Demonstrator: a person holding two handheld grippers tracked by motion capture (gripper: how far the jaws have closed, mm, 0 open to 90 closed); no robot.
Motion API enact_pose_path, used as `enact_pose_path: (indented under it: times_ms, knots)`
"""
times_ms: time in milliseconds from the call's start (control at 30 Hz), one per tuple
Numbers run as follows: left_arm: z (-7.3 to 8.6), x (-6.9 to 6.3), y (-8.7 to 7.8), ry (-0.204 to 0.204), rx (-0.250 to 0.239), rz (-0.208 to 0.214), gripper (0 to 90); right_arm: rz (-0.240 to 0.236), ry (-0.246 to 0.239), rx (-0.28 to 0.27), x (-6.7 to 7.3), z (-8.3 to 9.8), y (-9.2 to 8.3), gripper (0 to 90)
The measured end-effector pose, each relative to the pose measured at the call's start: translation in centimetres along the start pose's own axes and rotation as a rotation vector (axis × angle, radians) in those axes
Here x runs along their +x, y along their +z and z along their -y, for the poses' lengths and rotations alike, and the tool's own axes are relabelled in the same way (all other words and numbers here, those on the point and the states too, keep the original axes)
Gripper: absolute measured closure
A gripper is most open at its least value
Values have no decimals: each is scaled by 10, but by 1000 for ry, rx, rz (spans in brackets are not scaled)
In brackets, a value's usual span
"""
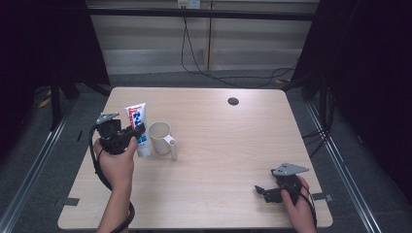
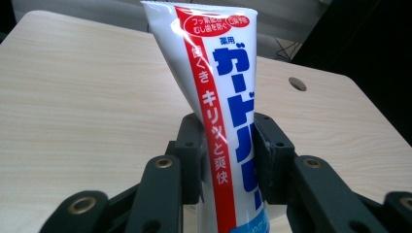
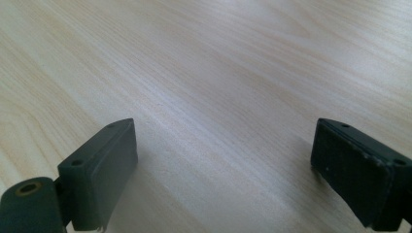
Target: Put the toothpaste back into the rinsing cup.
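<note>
On the left part of the pale wooden bench [image 1: 218,145] we see the white toothpaste tube with a red stripe and blue lettering [image 1: 138,127] standing nearly upright, cap end down. The left gripper [image 1: 137,131] has its black jaws pinching that tube from both sides, and in the left gripper view the tube [image 2: 218,111] leans slightly to the left between them. Just beside the tube, on its right, we find a white plastic cup with a handle [image 1: 161,137]. Near the bench's front right corner, well apart from both, the right gripper [image 1: 261,191] rests low with its jaws spread wide over bare wood.
</note>
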State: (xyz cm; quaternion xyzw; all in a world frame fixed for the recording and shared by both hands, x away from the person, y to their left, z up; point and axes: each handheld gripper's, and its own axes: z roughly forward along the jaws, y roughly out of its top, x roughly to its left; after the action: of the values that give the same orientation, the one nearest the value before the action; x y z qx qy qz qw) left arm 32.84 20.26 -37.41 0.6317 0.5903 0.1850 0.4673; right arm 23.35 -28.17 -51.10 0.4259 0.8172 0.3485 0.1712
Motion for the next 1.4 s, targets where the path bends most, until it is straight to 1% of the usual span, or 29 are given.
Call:
enact_pose_path:
  times_ms: [67, 100, 200, 267, 300, 400, 433, 533, 567, 600, 633, 933, 1033, 1133, 1167, 1233, 1300, 1400]
  knots:
    - [-1, -2, 0, 6, -3, 0, 679, 0, 0, 0, 0, 0, 0, 91]
    - [-4, -4, 1, 20, -6, -4, 678, -1, 0, 1, 0, 0, 0, 91]
    - [-6, -5, 1, 23, -17, -1, 678, 0, 0, 1, 0, 0, 0, 91]
    - [-8, -6, 3, 29, -21, 17, 677, 0, 0, 1, 0, 0, 0, 91]
    - [-9, -8, 4, 39, -10, 14, 677, 0, 0, 1, 0, 0, 0, 91]
    - [-10, -10, 5, 44, -12, 15, 677, 0, 0, 1, 0, 0, 0, 91]
    - [-12, -11, 6, 42, -19, 23, 677, 0, 0, 0, 0, 0, 0, 91]
    - [-16, -14, 9, 60, -6, 12, 677, 0, 0, 1, 0, 0, 0, 91]
    - [-17, -14, 9, 63, -10, 11, 677, 0, 0, 0, 0, 0, 0, 91]
    - [-17, -14, 9, 63, -10, 11, 677, 0, 0, 0, 0, 0, 0, 91]
    - [-19, -15, 9, 58, -20, 16, 677, 0, 0, 0, 0, 0, 0, 91]
    - [-22, -18, 14, 57, -28, 20, 678, 0, 0, 1, 0, 0, 0, 91]
    - [-23, -18, 17, 46, -36, 21, 678, 0, 0, 0, 0, 0, 0, 91]
    - [-24, -18, 18, 52, -40, 19, 678, 0, 0, 0, 0, 0, 0, 91]
    - [-26, -19, 19, 43, -47, 24, 678, 0, 0, 1, 0, 0, 0, 91]
    - [-27, -18, 19, 40, -53, 29, 678, 0, 0, 1, 0, 0, 0, 91]
    - [-28, -18, 21, 40, -48, 25, 678, -1, 0, 1, 0, 0, 0, 91]
    - [-29, -17, 22, 43, -52, 21, 677, -1, 0, 1, 0, 0, 0, 91]
